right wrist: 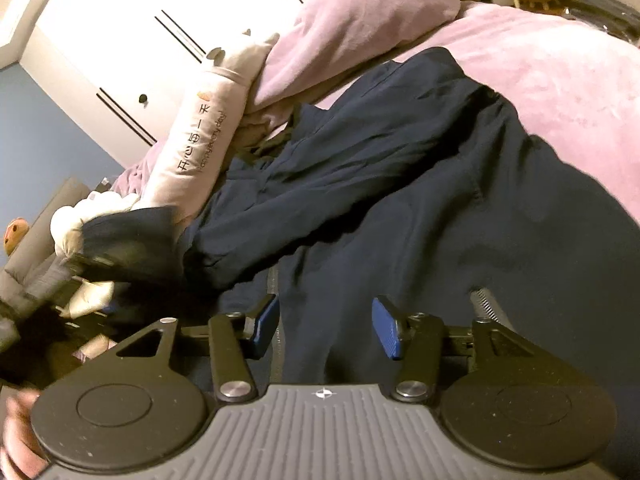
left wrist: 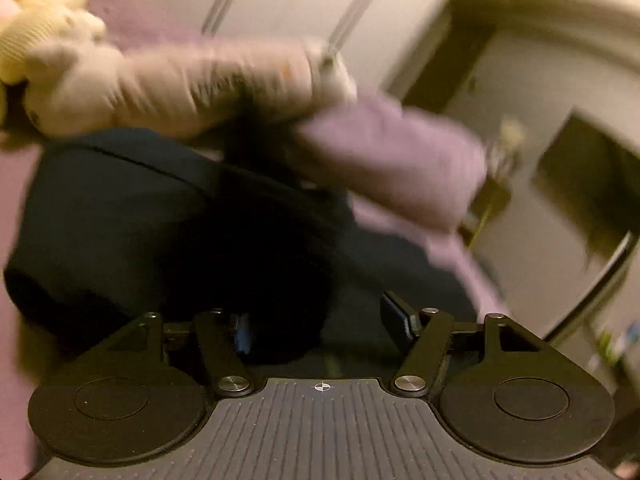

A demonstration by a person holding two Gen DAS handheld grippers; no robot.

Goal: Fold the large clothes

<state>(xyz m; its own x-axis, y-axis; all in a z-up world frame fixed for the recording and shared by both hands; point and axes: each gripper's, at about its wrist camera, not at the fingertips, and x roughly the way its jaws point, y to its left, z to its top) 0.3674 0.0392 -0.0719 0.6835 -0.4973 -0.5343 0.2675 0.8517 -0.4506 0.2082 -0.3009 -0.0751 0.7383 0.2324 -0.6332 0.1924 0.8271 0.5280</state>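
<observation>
So you've got the big dark navy zip-up jacket [right wrist: 420,168] spread across the fuzzy lilac blanket on the bed [right wrist: 560,80], and it's roughly laid out but still rumpled. One sleeve [right wrist: 280,208] is already lying crosswise over the body, cuff pointing toward the pillow side, so my guess is you're partway into tucking the sleeves in before doing the big fold.

Your right gripper [right wrist: 326,330] is hanging low over the front panel, right next to the grey zipper [right wrist: 273,280]. Its blue pads [right wrist: 386,328] stand apart with navy cloth lying under and between them, but nothing's pinched as far as I can see. Looks like you're parked there to pin or grab the hem edge while the other hand works.

The left wrist view is really smeared, so take this with salt. Your left gripper [left wrist: 320,328] shows its jaws apart too, with a dark bundle of the same jacket bulging up just ahead of them. I can't tell if any fabric is touching the pads.

Up by the headboard sits the long cream bolster pillow with printed lettering [right wrist: 200,144] and a lilac pillow [right wrist: 360,12] leaning on it. They crowd the top edge of the jacket, which is probably why the collar end is bunched. I'd drag the whole thing toward you before folding.
</observation>
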